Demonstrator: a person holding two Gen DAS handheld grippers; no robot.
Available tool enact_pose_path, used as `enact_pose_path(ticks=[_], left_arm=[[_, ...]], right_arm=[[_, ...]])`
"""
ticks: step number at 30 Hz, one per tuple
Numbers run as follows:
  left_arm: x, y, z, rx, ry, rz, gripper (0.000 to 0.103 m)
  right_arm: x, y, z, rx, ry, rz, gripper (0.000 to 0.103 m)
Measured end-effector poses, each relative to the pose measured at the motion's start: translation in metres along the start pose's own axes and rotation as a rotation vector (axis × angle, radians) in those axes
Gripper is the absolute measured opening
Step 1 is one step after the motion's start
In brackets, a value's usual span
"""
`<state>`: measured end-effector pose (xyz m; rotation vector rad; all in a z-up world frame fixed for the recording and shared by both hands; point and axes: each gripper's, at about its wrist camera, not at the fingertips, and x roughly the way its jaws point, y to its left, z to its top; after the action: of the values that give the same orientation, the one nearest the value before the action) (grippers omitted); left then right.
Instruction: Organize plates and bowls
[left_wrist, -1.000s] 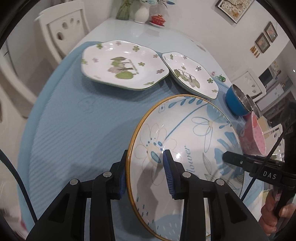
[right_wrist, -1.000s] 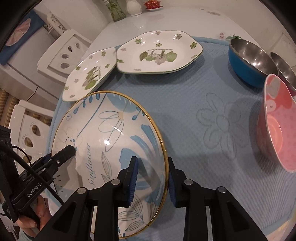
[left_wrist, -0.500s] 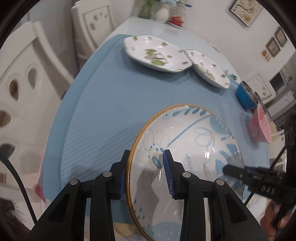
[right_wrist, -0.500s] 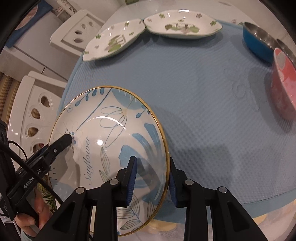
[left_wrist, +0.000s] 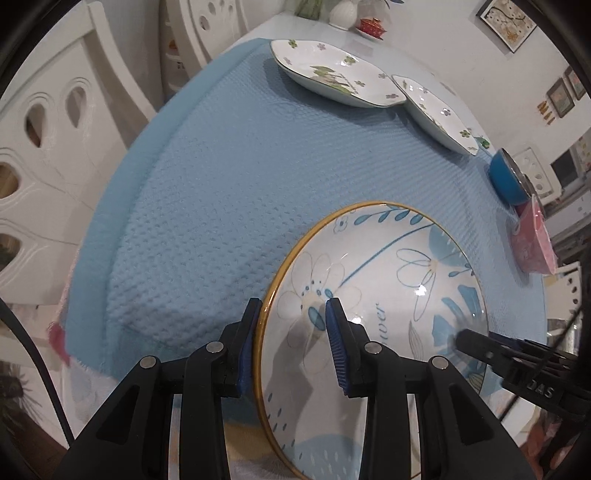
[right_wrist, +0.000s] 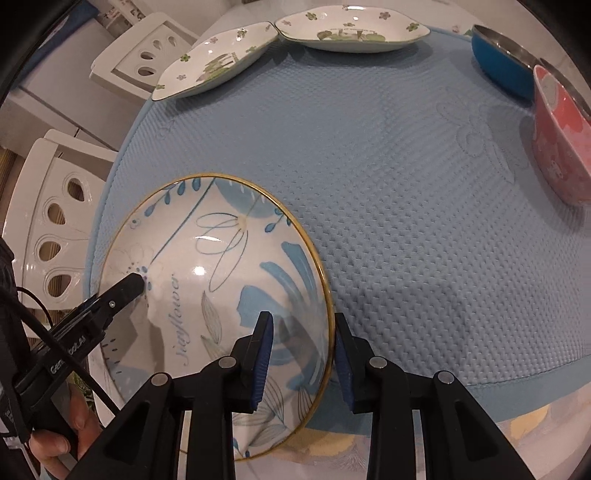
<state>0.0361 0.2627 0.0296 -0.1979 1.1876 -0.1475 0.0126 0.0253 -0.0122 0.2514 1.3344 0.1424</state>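
**Both my grippers pinch the sunflower plate at the near edge of the table**

Farthest left in my left wrist view stand white chairs with teardrop cut-outs, pushed against the table. Next comes the blue mat, its rounded edge dropping over the table's side.

My left gripper has its jaws pinching the left rim of the sunflower plate: one blue pad sits outside the gold edge, the other presses on the painted inside face. The plate is tilted, with the near edge of the mat behind it; I cannot tell whether its underside touches the cloth.

Across the plate, my right gripper clamps the opposite rim the same way, one pad inside and one outside. In its view the word "Sunflower" runs up the plate's middle.

Beyond the plate, at the far side of the mat, lie two white plates with green flower prints, the larger floral plate and the smaller floral plate, their edges touching or overlapping.

Further right sits the blue bowl with a shiny metal inside. Just beside it, nearer to me, stands the pink bowl. Both rest on the mat, well apart from the plate I hold.
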Motion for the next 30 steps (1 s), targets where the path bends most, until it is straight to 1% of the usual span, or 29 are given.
enact_pose_path(ticks=[2,4,7,9,14,15,16,17,18,19,20,22,26,30], left_arm=[[-0.01,0.002,-0.003,-0.008,-0.035,0.008,0.031],[-0.026,0.004,-0.007,-0.02,-0.08,0.034,0.031],[-0.049,0.003,-0.014,-0.024,-0.125,0.047,0.031],[-0.069,-0.002,-0.018,-0.013,-0.166,0.055,0.031],[-0.134,-0.033,-0.03,0.043,-0.304,0.045,0.032],[-0.144,-0.039,-0.03,0.048,-0.326,0.043,0.034],[-0.159,-0.046,-0.033,0.053,-0.356,0.038,0.038],[-0.17,-0.05,-0.034,0.053,-0.379,0.031,0.048],[-0.182,-0.056,-0.036,0.054,-0.406,0.022,0.059],[-0.195,-0.06,-0.039,0.055,-0.436,0.011,0.064],[-0.208,-0.064,-0.041,0.057,-0.467,-0.005,0.067],[-0.221,-0.07,-0.044,0.066,-0.49,-0.025,0.068],[-0.232,-0.07,-0.037,0.073,-0.505,-0.058,0.068],[-0.23,-0.06,-0.015,0.06,-0.51,-0.075,0.072]], right_arm=[[-0.011,0.0,-0.005,-0.021,-0.029,-0.012,0.031],[-0.025,-0.003,-0.011,-0.036,-0.053,-0.019,0.031],[-0.054,-0.009,-0.023,-0.048,-0.104,0.001,0.031],[-0.079,-0.008,-0.033,-0.081,-0.163,-0.009,0.031],[-0.159,0.009,-0.065,-0.208,-0.369,-0.061,0.032],[-0.171,0.011,-0.071,-0.224,-0.397,-0.058,0.044],[-0.185,0.014,-0.078,-0.242,-0.432,-0.046,0.065],[-0.198,0.016,-0.084,-0.255,-0.465,-0.029,0.074],[-0.208,0.014,-0.09,-0.261,-0.495,-0.011,0.078],[-0.219,0.016,-0.097,-0.266,-0.536,0.014,0.078],[-0.225,0.017,-0.101,-0.266,-0.555,0.031,0.078],[-0.234,0.017,-0.105,-0.249,-0.557,0.064,0.078],[-0.234,0.019,-0.098,-0.193,-0.538,0.095,0.078],[-0.233,0.02,-0.074,-0.161,-0.533,0.106,0.08]])
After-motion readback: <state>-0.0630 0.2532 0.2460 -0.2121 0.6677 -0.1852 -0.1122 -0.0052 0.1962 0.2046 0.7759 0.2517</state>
